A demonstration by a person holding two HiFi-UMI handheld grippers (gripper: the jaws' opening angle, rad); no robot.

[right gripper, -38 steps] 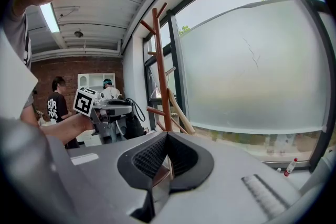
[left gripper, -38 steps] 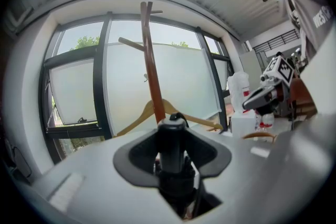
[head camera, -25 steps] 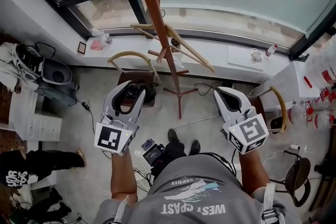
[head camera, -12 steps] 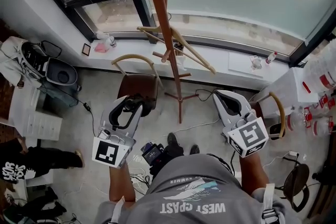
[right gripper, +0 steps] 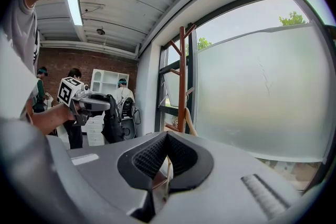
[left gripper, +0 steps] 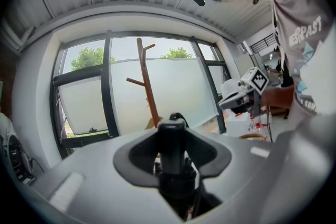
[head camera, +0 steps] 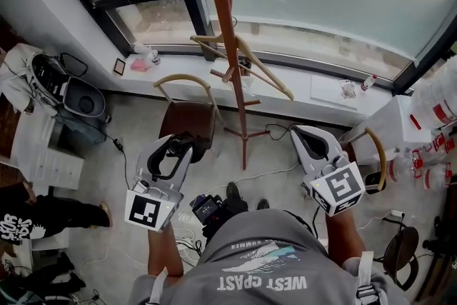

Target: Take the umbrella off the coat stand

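The brown wooden coat stand [head camera: 230,53] rises in front of the window, and no umbrella hangs on it. My left gripper [head camera: 178,143] is shut on the black folded umbrella [head camera: 194,142], well back from the stand and above a chair. In the left gripper view the umbrella's black handle [left gripper: 172,147] stands upright between the jaws, with the coat stand [left gripper: 146,81] far behind it. My right gripper [head camera: 303,137] is shut and holds nothing, to the right of the stand's base. The right gripper view shows the closed pads [right gripper: 157,157] and the umbrella [right gripper: 113,120] hanging from the left gripper.
A chair with a curved wooden back [head camera: 184,82] stands under the left gripper. A second chair [head camera: 380,146] is at the right. The windowsill [head camera: 325,86] holds bottles. A white cabinet [head camera: 44,164] and a bag are at the left. Cables lie around the stand's feet [head camera: 246,136].
Both grippers have drawn back from the coat stand toward the person, the left one farther, carrying the black umbrella with it. Neither gripper's jaws have changed.
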